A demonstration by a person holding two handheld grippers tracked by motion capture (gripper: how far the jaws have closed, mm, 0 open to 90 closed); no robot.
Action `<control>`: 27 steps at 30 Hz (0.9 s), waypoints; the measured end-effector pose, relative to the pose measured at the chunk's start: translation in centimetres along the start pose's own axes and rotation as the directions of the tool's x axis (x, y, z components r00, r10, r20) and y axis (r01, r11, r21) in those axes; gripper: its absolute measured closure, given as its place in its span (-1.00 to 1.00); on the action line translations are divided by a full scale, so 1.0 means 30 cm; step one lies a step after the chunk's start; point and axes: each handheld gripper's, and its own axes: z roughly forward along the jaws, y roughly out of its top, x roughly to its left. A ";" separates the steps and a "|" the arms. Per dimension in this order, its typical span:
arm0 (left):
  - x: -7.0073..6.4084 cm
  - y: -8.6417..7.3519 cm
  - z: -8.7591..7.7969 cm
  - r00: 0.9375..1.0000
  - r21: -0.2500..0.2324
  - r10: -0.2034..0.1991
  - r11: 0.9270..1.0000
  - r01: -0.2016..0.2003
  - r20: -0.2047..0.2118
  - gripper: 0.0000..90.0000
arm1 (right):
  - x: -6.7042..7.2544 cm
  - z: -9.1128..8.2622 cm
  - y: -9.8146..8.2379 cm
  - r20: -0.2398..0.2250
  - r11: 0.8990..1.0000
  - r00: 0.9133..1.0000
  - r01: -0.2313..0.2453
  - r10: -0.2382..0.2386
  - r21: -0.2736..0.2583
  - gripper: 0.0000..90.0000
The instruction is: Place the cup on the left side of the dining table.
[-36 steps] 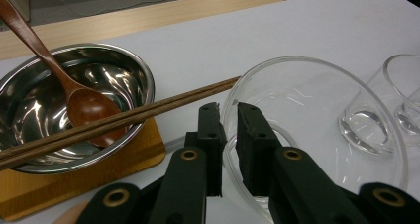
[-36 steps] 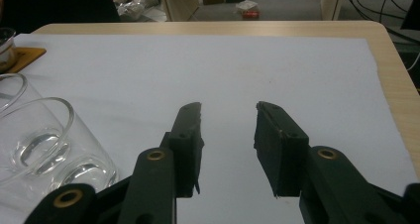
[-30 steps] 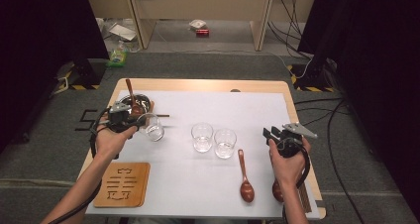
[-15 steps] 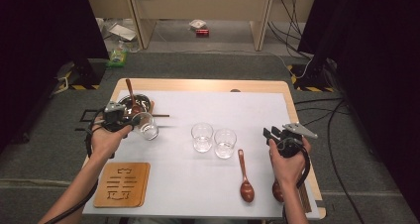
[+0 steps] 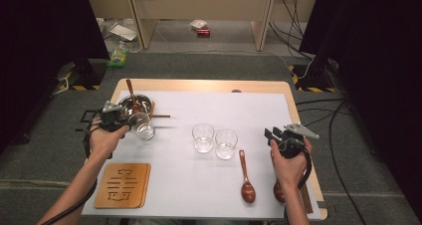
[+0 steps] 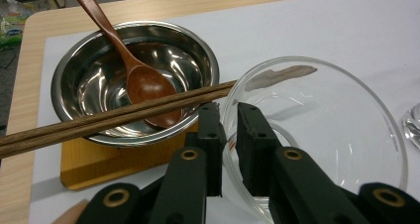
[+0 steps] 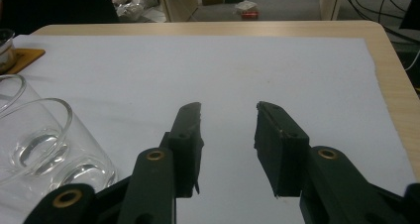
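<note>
Glass is what the left gripper (image 6: 227, 135) is pinching: its jaws are nearly together on the rim of a clear tumbler (image 6: 317, 135), one jaw inside and one outside, just beside the steel bowl (image 6: 133, 80). I'd judge the grip thin, so the tumbler wants moving upright and slowly, kept away from the chopsticks (image 6: 114, 117) lying across that bowl and the wooden spoon (image 6: 133, 75) in it. Open white surface (image 5: 259, 110) is lying toward the two other tumblers (image 5: 215, 141). Over by the near right edge, the right gripper (image 7: 228, 135) is hovering half open, holding nothing.
</note>
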 end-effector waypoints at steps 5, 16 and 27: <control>0.013 -0.007 0.010 1.000 0.006 -0.004 1.000 0.004 -0.010 0.79 | 0.000 0.001 0.000 -0.002 1.000 1.000 0.003 -0.003 0.001 0.39; 0.038 -0.030 0.026 1.000 0.026 -0.012 1.000 0.012 -0.027 0.79 | 0.002 0.002 -0.002 -0.001 1.000 1.000 0.003 -0.003 0.002 0.39; 0.047 -0.038 0.028 0.999 0.037 -0.016 0.999 0.018 -0.032 0.79 | 0.005 0.004 -0.001 -0.001 1.000 1.000 0.003 -0.003 0.003 0.39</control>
